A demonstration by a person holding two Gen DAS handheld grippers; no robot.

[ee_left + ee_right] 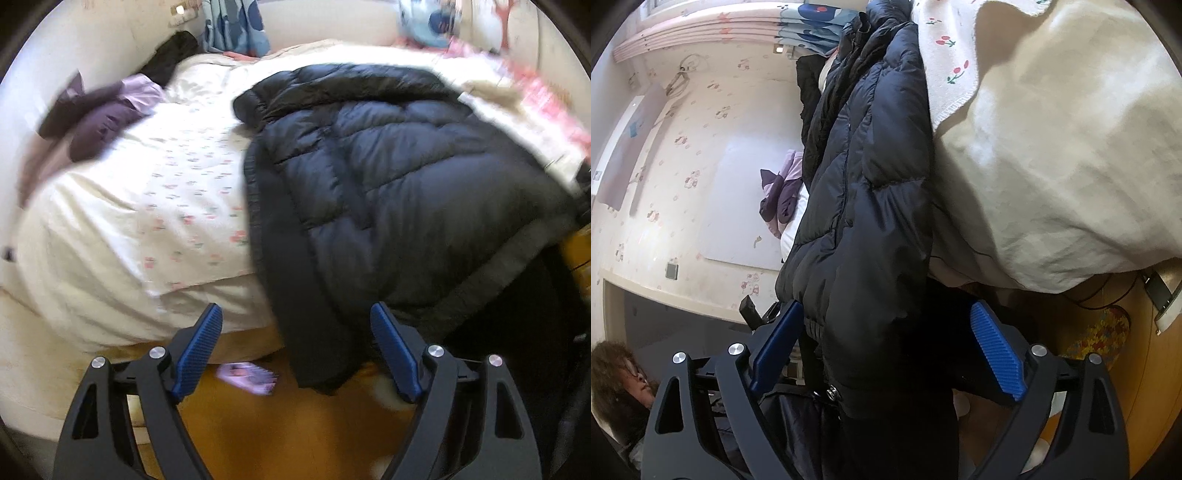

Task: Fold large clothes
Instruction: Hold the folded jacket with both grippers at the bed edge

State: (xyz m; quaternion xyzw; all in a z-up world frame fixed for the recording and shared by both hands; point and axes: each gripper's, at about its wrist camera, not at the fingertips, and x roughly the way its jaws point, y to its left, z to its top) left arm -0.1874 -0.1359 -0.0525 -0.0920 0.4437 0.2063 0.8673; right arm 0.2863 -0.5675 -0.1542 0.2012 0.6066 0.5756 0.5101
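Black quilted jacket (388, 177) lay spread on the bed (129, 229), over a cream cover with small red flowers, hem and one strip hanging off the near edge toward the wooden floor (295, 424). Looked puffy and rumpled (collar toward the far side). Left gripper (297, 350) stood with jaws wide, nothing between the pads, the hanging strip just beyond them. Right gripper (886, 354) also stood wide, jacket (864, 229) hanging between the blue pads (995, 350), one pad near the fabric; contact could not be told.
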